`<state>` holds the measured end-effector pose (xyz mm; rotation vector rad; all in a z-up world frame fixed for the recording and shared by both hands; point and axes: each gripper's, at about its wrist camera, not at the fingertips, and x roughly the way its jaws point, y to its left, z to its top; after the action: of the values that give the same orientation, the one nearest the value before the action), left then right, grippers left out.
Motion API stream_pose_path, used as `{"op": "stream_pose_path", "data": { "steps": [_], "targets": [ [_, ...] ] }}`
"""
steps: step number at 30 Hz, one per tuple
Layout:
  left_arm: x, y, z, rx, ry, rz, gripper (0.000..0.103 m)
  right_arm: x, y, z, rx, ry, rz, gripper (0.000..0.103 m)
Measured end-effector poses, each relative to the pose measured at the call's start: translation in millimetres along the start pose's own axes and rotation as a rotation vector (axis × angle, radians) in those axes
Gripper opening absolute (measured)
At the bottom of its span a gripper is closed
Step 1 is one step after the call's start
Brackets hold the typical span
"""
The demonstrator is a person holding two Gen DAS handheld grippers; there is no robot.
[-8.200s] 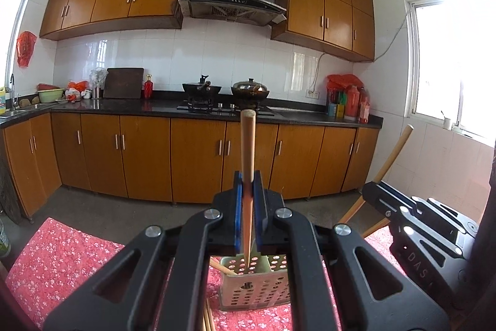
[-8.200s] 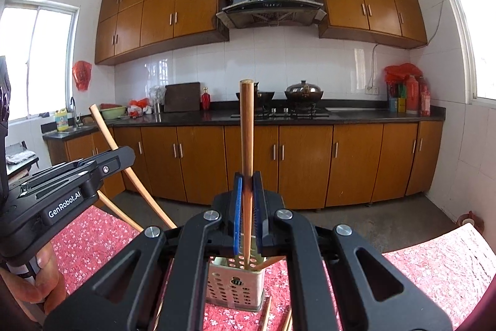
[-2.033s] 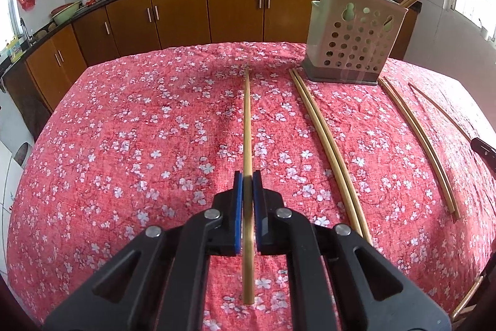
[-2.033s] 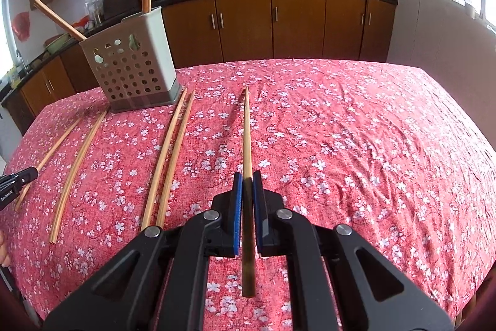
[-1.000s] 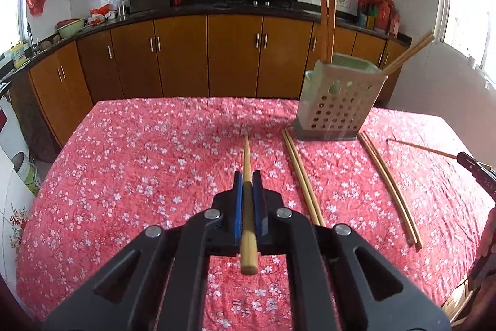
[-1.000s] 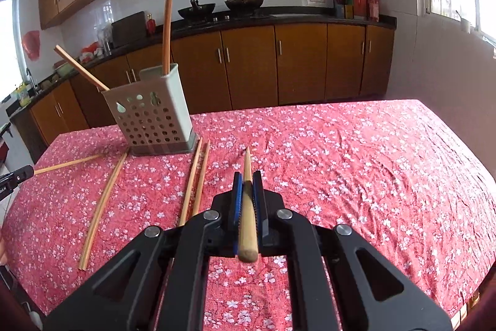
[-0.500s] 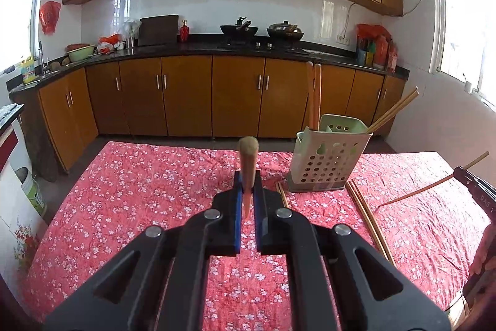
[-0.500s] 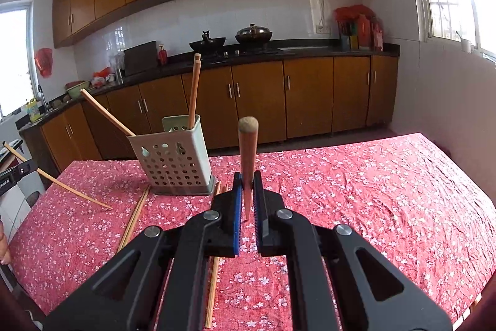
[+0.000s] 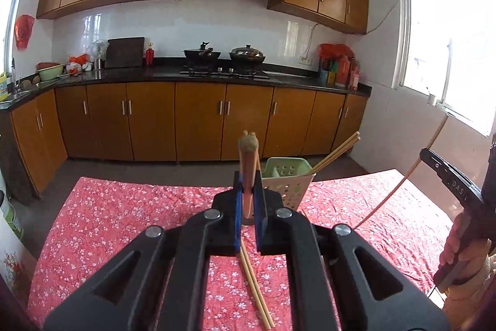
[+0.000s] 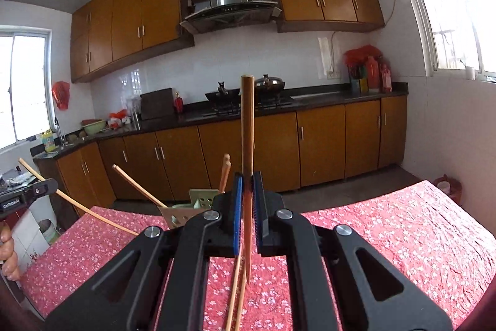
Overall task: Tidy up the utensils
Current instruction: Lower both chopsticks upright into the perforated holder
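Note:
My left gripper (image 9: 248, 191) is shut on a wooden chopstick (image 9: 247, 157) that stands tilted, its thick end up. Just behind and right of it sits the pale green perforated utensil holder (image 9: 286, 182) with chopsticks leaning out. A pair of chopsticks (image 9: 255, 284) lies on the red floral tablecloth (image 9: 124, 216) below. My right gripper (image 10: 248, 191) is shut on another chopstick (image 10: 247, 126), held nearly upright above the table. The holder (image 10: 192, 207) shows left of those fingers, partly hidden. The other gripper appears at each view's edge, holding its thin stick.
Wooden kitchen cabinets (image 9: 198, 120) and a dark counter with a stove and pots (image 9: 223, 55) run behind the table. Windows sit on both side walls. A person's hand (image 9: 462, 247) grips the right tool at the frame edge. More chopsticks (image 10: 235, 293) lie on the cloth.
Both grippers have risen from the tablecloth with their chopsticks, and the sticks have swung from lying forward to standing nearly upright. The view now takes in the wall cabinets.

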<state>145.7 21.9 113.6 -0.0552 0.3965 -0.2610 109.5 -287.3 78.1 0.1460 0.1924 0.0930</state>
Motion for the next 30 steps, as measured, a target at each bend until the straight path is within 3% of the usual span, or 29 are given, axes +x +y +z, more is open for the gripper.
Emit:
{"op": "stream_pose_path", "data": {
  "steps": [7,16,21,25,30],
  "targets": [
    [5.0,-30.2,36.0,0.065,-0.076,-0.034,0.007,3.4,21.0,29.2,-0.003,-0.102,0.066,0.007],
    [50.9,-40.3,71.6,0.071,-0.107,-0.013,0.007,41.5,36.0,47.8,0.006,-0.185,0.1,0.007],
    [87.2,-43.8,74.1,0.096,-0.059,-0.016,0.007,68.7,40.1,45.5,0.015,-0.208,0.097,0.007],
    [115.0,-41.0,67.1,0.1,-0.003,-0.004,0.007,94.0,39.7,31.0,0.038,-0.169,0.1,0.007],
    [138.0,-39.1,54.6,0.115,0.01,-0.007,0.007,112.8,41.5,14.4,0.006,-0.129,0.086,0.008]
  ]
}}
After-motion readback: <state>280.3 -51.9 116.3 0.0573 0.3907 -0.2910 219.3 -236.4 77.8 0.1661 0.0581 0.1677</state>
